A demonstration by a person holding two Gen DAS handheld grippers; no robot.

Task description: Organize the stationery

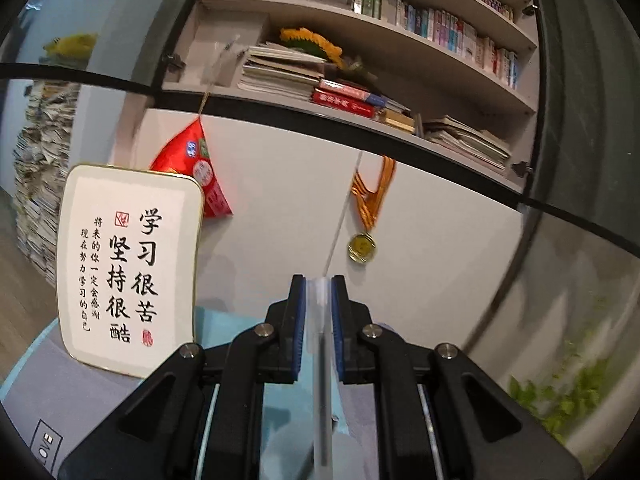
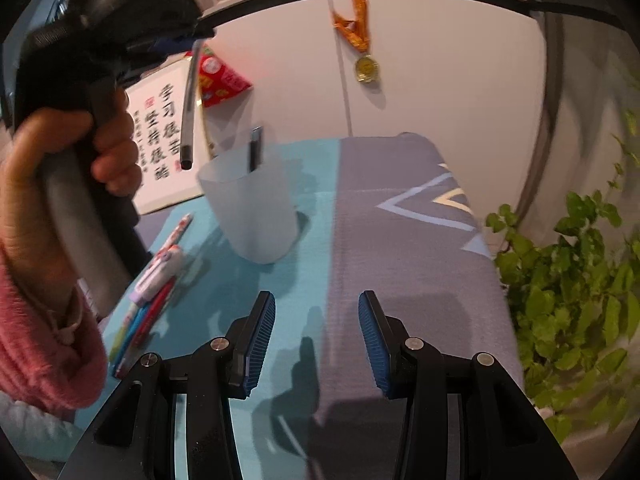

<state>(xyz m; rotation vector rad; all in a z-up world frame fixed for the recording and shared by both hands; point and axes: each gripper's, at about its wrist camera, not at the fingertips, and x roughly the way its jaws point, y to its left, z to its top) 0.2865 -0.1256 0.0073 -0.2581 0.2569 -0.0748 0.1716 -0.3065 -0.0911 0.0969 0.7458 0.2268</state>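
Note:
My left gripper (image 1: 319, 292) is shut on a clear-barrelled pen (image 1: 322, 380), which runs down between the blue pads. In the right wrist view the left gripper (image 2: 188, 42) is held high at the upper left, and the pen (image 2: 188, 108) hangs down from it, above and left of a translucent cup (image 2: 254, 208). The cup stands on the blue and grey cloth (image 2: 400, 248) and holds one dark pen (image 2: 255, 148). Several pens and a correction tape (image 2: 154, 280) lie on the cloth left of the cup. My right gripper (image 2: 316, 336) is open and empty, low over the cloth.
A framed calligraphy sign (image 1: 128, 264) stands at the back left of the table. A red packet (image 1: 196, 168) and a medal (image 1: 362, 246) hang on the white cabinet. Bookshelves (image 1: 360, 60) are above. A green plant (image 2: 572, 280) is at the right edge.

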